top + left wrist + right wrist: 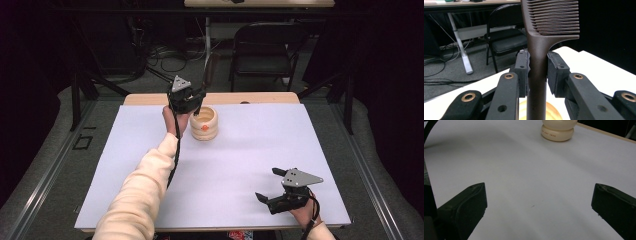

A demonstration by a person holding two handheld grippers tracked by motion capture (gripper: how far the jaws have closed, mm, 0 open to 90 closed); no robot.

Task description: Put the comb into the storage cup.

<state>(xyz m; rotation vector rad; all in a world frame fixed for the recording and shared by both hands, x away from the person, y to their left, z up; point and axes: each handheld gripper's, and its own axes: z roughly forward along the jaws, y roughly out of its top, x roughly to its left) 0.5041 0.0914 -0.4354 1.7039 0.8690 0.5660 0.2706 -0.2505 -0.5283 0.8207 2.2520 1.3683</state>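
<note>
Cut off at the top of the left gripper view, the dark brown comb (pixel 537 50) stands upright by its handle in the left gripper (pixel 192 103), over the cream ribbed holder (pixel 204 123) near the table's (pixel 260 150) far edge, its inside hidden, while the right gripper (pixel 267 185) gapes empty by the near right corner.

Dark rm, black folding chair (pixel 264 47) behind

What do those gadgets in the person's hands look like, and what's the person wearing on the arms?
Each hand carries a black two-jaw tool. The left gripper and the right gripper each bear a grey three-cornered plate on top and trail a thick black cable. In the left gripper view, the jaws have brass-ringed holes and blocky dark pads. The left arm wears a cream sleeve.
</note>
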